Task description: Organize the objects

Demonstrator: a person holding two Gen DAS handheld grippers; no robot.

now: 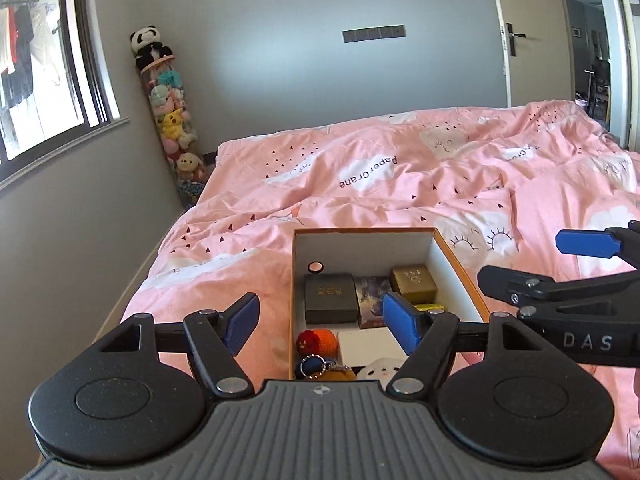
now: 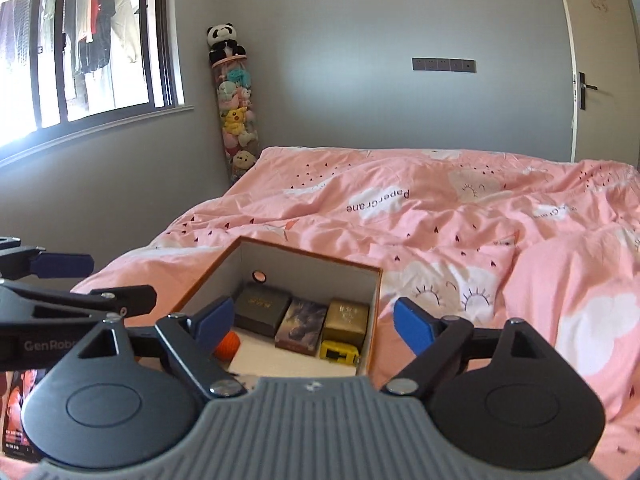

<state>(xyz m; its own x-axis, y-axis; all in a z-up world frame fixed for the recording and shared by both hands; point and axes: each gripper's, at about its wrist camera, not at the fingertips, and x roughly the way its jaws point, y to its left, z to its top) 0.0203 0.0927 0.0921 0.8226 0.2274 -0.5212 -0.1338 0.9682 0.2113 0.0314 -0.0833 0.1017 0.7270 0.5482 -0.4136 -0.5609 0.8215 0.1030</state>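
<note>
Okay, left wrist view: the left gripper (image 1: 320,320) is hovering over the near edge of an open cardboard box (image 1: 456,264) that is sitting on the pink quilt (image 1: 360,184), its blue pads spread wide and gripping nothing; one pad (image 1: 402,326) is hanging over the box interior, the other (image 1: 240,320) is out over the quilt to the left of the box. Inside the box a dark grey case (image 1: 330,298), a printed card pack (image 1: 372,292) and a gold case (image 1: 414,286) are lining up along the far wall, a bit of a yellow item (image 1: 430,306) is showing behind the pad, and an orange-red knitted ball (image 1: 316,342), a white flat box (image 1: 366,344), a keyring (image 1: 314,366) and a white plush (image 1: 378,368) are lying nearer. The right gripper (image 1: 552,260) is coming in from the right edge, jaws also apart and empty, beside the box. Right wrist view: the right gripper (image 2: 312,324) is straddling the box's right wall (image 2: 374,304), pads wide, holding nothing. The same dark case (image 2: 262,308), card pack (image 2: 302,326) and gold case (image 2: 346,316) are sitting in a row, a yellow tape measure (image 2: 338,352) in front of the gold one, the orange ball (image 2: 228,344) partly hidden by the left pad. The left gripper (image 2: 80,280) is showing at the left edge, open. A panda plush (image 2: 224,42) is sitting on a tube of soft toys (image 2: 236,120) in the corner.
</note>
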